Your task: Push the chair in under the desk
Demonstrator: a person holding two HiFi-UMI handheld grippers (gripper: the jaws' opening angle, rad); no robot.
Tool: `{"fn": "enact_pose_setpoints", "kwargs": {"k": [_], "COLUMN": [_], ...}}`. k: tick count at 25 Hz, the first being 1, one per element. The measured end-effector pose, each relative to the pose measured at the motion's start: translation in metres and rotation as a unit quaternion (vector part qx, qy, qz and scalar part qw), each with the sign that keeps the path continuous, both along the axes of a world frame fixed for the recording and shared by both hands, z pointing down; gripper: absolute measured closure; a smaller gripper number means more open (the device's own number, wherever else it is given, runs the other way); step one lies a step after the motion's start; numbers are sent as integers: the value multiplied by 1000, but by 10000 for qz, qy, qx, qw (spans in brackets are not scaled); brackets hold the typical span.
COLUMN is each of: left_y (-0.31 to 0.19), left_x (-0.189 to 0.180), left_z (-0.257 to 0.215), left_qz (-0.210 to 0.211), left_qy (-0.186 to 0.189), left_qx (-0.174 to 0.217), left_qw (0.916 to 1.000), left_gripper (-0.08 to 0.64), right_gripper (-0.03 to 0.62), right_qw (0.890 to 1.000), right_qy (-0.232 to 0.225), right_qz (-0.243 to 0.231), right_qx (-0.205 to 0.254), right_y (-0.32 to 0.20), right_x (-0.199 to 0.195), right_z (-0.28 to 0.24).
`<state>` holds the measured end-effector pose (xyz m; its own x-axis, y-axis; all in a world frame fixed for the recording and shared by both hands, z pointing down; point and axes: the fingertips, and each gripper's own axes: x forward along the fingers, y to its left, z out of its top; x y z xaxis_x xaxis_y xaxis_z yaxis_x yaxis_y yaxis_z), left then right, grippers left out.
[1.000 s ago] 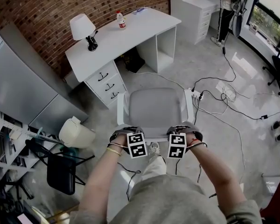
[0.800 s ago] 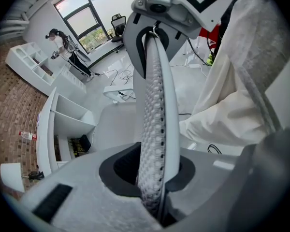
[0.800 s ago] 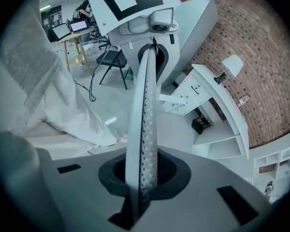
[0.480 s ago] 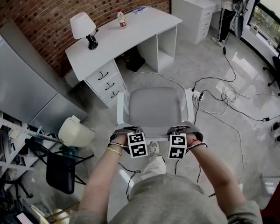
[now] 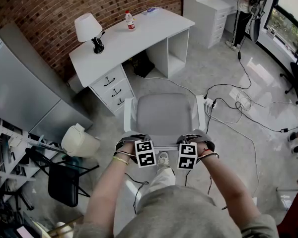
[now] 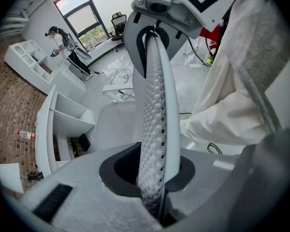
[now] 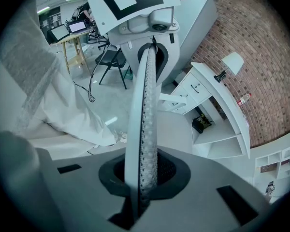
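The grey chair (image 5: 165, 114) with white armrests stands on the floor a short way in front of the white desk (image 5: 134, 36), its seat facing the desk's open knee space. Both grippers sit on the top edge of the backrest, near my body. My left gripper (image 5: 138, 140) is shut on the backrest's left part, and the perforated white backrest edge (image 6: 154, 120) runs between its jaws. My right gripper (image 5: 191, 140) is shut on the right part, with the backrest edge (image 7: 144, 124) between its jaws too.
A lamp (image 5: 88, 29) and a bottle (image 5: 129, 20) stand on the desk, with drawers (image 5: 114, 88) at its left. Cables (image 5: 238, 100) and a power strip (image 5: 208, 101) lie right of the chair. A white bin (image 5: 79, 142) and black folding chair (image 5: 64, 182) are left.
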<state>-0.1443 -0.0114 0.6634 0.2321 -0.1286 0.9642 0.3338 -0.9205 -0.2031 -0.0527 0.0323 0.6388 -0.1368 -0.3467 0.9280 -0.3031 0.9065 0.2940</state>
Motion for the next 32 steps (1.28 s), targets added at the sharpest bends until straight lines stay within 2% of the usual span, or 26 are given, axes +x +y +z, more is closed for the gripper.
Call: {"fn": "enact_pose_setpoints", "kwargs": {"k": [32], "left_y": [-77], "left_x": [17], "left_z": [1], "left_qz": [14], "left_qy": [-119], "left_qx": [-123], "left_qw": [9999], "left_gripper": [504], "right_gripper": [572], "right_qw": [10000], "right_qy": [9], "right_qz": [24], "right_qx": [1], "right_y": [-78], "right_x": [19], "right_z": [1]}}
